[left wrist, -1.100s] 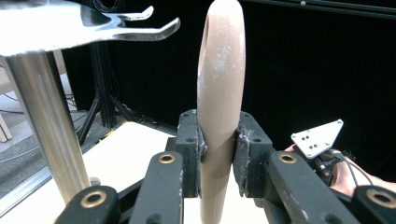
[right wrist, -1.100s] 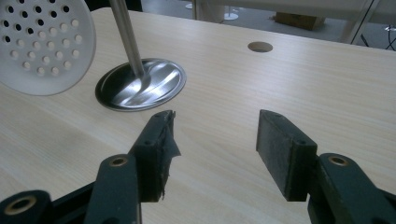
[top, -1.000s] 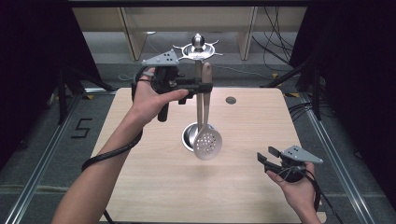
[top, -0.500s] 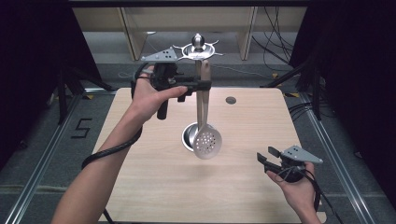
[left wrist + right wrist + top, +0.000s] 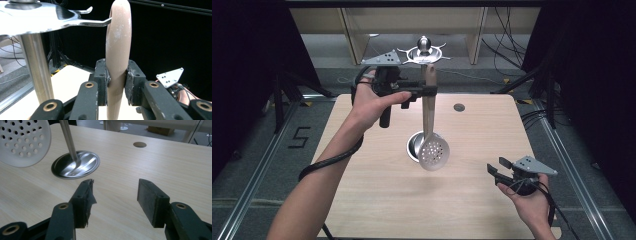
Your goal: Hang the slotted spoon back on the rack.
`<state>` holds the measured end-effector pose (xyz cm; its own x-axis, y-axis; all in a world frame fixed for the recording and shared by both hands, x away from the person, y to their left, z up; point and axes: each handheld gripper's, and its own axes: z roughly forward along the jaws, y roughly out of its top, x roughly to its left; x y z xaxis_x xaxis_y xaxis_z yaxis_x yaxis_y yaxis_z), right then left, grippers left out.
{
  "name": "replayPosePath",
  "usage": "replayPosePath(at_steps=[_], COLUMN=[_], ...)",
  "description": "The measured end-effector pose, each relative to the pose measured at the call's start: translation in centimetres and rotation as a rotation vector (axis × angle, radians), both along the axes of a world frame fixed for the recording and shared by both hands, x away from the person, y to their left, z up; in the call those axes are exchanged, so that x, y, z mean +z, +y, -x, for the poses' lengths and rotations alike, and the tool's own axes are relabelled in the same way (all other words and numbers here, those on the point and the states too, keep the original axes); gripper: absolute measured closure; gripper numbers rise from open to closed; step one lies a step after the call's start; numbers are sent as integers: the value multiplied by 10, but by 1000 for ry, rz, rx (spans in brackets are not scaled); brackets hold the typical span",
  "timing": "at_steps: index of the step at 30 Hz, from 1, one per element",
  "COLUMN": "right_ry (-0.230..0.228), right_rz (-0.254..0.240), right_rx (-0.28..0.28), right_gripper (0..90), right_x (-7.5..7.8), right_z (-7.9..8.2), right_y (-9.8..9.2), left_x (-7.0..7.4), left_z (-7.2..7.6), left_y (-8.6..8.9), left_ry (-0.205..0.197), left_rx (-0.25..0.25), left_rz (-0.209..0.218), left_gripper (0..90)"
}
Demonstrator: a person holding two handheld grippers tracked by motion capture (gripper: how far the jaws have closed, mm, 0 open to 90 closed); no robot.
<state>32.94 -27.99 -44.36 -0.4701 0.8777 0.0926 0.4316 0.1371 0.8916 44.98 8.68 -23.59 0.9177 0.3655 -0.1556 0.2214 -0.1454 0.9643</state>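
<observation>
Over the last second almost nothing has shifted: the skimmer hangs where it did and both hands keep their places. On the left, the left gripper (image 5: 428,90) is clamped on the skimmer (image 5: 430,130) at its handle, holding it upright beside the rack (image 5: 426,51), its handle tip right at one of the thin hooks. The skimmer's pale, matte handle is rounded and smooth; its round perforated bowl hangs above the rack's shiny steel base dish on the light wood-grain bench (image 5: 472,200). The step looks like hanging the skimmer on the rack; the next move calls for guiding the handle's top end onto the hook, then letting go. At the right, the right gripper (image 5: 496,171) hovers idle with its jaws apart and nothing between them.
</observation>
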Motion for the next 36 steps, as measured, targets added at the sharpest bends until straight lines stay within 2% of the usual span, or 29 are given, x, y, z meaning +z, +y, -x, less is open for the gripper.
replayPosePath(at_steps=[4,14,16,17,23,28,29,33,35,36], right_ry=[13,17,5,-9,-8,3,10,12,25,17], right_rz=[17,12,1,17,18,6,25,26,17,24], right_rx=[-7,-5,1,18,18,11,2,2,-5,-2], right_gripper=[470,470,470,470,470,470,470,470,470,470], right_x=[1,1,0,-1,-1,-1,0,0,0,0], right_z=[1,1,0,-2,-2,-1,0,0,1,1], right_y=[-1,0,0,-2,-2,0,-1,-1,0,-1], left_x=[-1,-4,-4,-4,-6,-8,-9,-12,-15,-17], left_z=[-2,-7,-8,-8,-10,-11,-11,-10,-8,-5], left_y=[1,3,3,3,4,4,4,4,6,7], left_ry=[7,26,26,25,23,27,30,25,2,-22], left_rx=[1,6,8,11,28,56,65,100,138,167], left_rz=[2,15,17,17,25,32,34,37,38,38], left_gripper=[733,734,734,733,730,724,722,702,658,628])
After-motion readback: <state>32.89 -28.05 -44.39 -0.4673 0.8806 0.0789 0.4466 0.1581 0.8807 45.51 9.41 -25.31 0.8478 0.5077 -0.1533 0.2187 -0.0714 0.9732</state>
